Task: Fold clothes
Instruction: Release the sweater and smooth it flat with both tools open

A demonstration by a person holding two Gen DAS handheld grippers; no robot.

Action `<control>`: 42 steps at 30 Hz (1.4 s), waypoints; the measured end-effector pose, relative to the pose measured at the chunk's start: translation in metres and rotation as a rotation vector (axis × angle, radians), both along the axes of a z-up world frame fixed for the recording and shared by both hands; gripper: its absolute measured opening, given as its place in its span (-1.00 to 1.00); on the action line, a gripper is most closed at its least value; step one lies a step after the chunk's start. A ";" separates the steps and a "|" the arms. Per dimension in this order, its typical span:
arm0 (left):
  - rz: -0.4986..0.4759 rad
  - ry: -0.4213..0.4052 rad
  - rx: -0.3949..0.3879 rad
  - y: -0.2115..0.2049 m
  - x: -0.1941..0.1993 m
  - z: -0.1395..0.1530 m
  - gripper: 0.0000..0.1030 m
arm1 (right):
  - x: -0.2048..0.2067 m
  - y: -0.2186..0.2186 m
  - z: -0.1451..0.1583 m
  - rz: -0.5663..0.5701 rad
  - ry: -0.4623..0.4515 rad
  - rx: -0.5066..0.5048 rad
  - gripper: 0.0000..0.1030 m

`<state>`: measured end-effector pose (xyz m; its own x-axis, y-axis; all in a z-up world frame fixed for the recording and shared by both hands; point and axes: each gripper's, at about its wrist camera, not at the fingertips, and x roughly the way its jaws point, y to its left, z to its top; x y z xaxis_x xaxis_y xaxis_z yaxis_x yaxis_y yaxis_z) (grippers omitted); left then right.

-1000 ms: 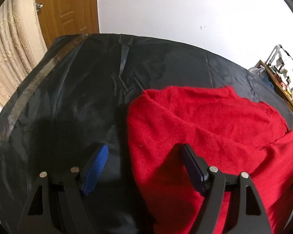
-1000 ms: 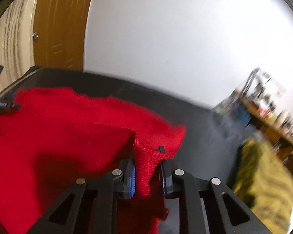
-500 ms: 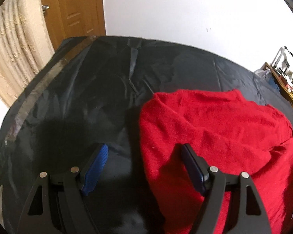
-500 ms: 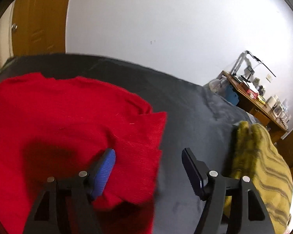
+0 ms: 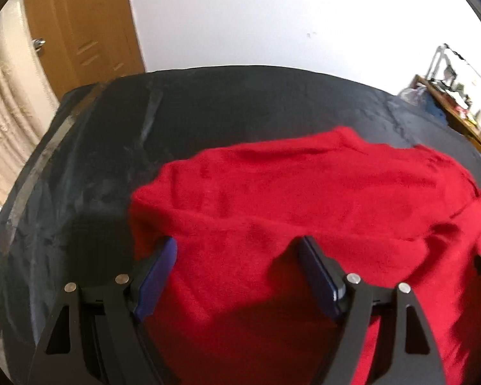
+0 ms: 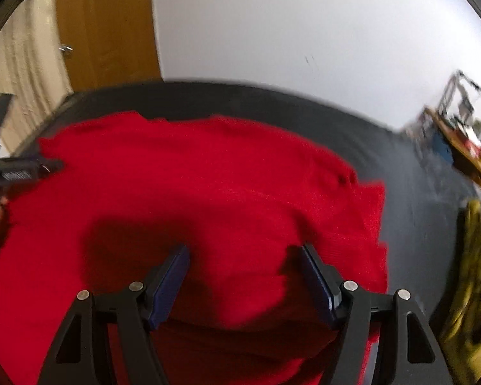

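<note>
- A plain white wall closes the room behind, with a brown panelled wooden door at the left and a cream, ridged curtain beside it
- The tabletop is covered in a black, slightly glossy sheet, creased and wrinkled, with a pale taped strip along its left edge
- The red sweater lies spread across the middle and right of that tabletop; it is a soft, fuzzy knit, its surface rumpled into low folds, its far edge a wavy line against the black sheet
- In the right wrist view the red sweater fills most of the foreground, and its right edge shows a squarer, ribbed flap lying on the sheet
- The left gripper hangs over the near left part of the sweater, jaws spread wide and holding nothing; the black angular fingers carry flat blue pads, and the left one sits right at the sweater's left edge
- The right gripper is over the near right part of the sweater, jaws likewise released and wide apart, with the same blue pads above the knit and a dark shadow under them
- A yellow striped cloth, plush and bunched, lies at the right edge of the tabletop, apart from the sweater
- A cluttered wooden desk stands in the far right corner, blurred
</note>
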<state>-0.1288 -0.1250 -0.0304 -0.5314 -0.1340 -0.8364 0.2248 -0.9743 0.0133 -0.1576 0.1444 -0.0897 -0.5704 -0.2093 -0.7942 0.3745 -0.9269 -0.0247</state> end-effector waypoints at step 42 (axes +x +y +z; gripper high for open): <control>-0.119 -0.030 -0.127 -0.012 0.171 0.007 0.68 | 0.156 0.050 -0.003 0.147 -0.027 -0.026 0.52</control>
<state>0.0426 -0.1372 -0.0236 -0.5248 -0.1777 -0.8325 0.1059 -0.9840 0.1432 -0.0013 0.1947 -0.0922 -0.5105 -0.3097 -0.8022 0.5065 -0.8622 0.0105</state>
